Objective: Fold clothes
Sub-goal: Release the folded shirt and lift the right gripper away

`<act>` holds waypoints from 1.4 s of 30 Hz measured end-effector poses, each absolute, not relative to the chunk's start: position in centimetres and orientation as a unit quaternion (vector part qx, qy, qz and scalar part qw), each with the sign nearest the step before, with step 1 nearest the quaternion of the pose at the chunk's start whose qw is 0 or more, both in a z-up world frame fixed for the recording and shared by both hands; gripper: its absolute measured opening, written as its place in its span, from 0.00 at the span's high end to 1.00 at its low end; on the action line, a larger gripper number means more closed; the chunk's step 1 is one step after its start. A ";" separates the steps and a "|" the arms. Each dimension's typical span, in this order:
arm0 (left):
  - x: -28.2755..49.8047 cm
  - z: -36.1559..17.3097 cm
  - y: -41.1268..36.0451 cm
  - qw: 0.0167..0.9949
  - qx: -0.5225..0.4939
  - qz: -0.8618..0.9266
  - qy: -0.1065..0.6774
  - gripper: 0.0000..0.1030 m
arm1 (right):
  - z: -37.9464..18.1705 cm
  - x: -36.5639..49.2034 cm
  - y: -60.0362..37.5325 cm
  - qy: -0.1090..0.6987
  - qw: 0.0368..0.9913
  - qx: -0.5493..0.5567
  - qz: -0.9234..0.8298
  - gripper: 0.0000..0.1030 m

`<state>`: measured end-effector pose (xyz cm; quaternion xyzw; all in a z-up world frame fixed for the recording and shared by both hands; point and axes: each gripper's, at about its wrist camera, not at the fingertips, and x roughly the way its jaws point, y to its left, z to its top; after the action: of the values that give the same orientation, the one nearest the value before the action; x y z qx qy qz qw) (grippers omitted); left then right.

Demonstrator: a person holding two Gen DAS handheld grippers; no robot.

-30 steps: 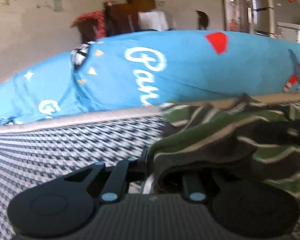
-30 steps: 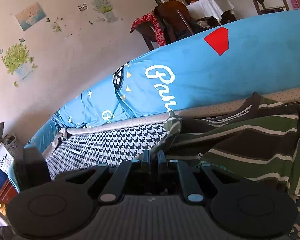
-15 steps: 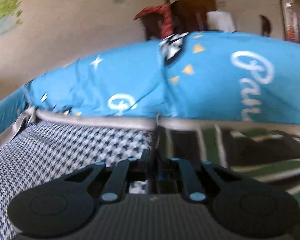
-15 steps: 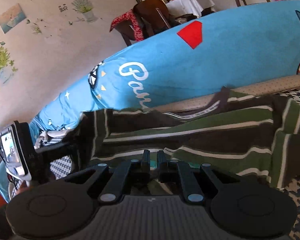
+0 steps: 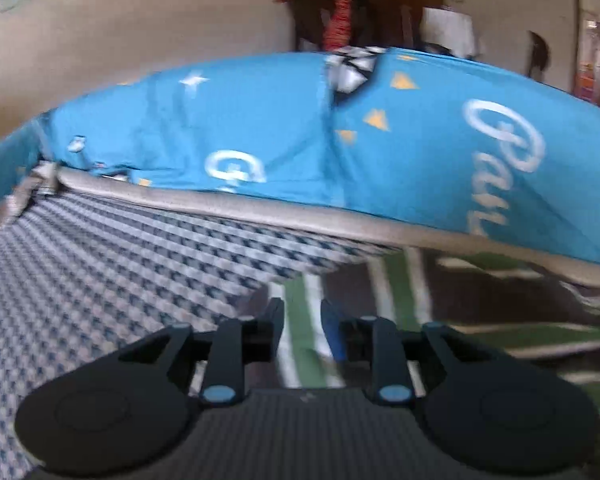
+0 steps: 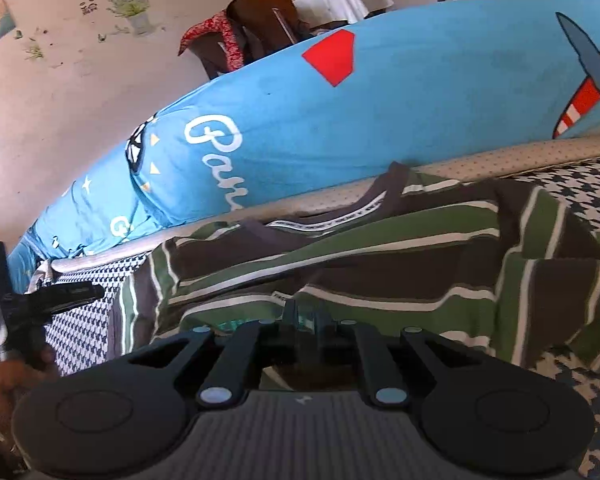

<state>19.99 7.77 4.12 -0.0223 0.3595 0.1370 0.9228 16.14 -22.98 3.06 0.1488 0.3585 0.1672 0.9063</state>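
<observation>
Green, brown and white stripes mark the shirt (image 6: 380,256), which lies spread and rumpled on the houndstooth cover (image 6: 572,188), its collar up against the beige piped edge (image 6: 500,156) below the blue printed bedding (image 6: 420,100). Your right gripper (image 6: 306,316) sits low over the near part of the shirt, its jaws drawn together on a fold of the striped cloth that bunches up between the tips. Your left gripper (image 5: 302,320) is at the shirt's left edge, where the stripes meet the houndstooth cover (image 5: 100,280); its jaws are opening, and a green-and-white strip of the shirt (image 5: 300,344) lies in the gap below them, with neither pad pressing on it. In the right wrist view, your left hand (image 6: 4,384) shows at the far left edge, wrapped around its handle. Behind the bedding stand a dark wooden chair (image 6: 268,20) draped in red cloth and a wall with plant stickers.
</observation>
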 end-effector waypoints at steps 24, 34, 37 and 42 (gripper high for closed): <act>14.8 -0.7 -2.4 0.898 0.078 -0.085 0.425 0.54 | 3.7 18.1 -29.4 0.350 0.928 0.122 0.042 0.77; 13.8 -1.0 -2.7 0.880 0.152 -0.107 0.436 0.46 | 3.0 18.6 -30.6 0.385 0.914 0.129 -0.011 0.77; 13.6 -0.9 -2.4 0.879 0.149 -0.105 0.441 0.45 | 3.4 18.5 -31.9 0.376 0.916 0.133 -0.031 0.76; 13.5 0.0 -1.8 0.891 0.100 -0.110 0.430 0.45 | 3.8 18.7 -34.7 0.365 0.917 0.138 -0.086 0.66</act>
<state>13.48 -1.77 0.05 0.1004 0.4296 -0.1096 0.8907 18.66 -34.65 3.82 0.1376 0.3654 -0.0855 0.9166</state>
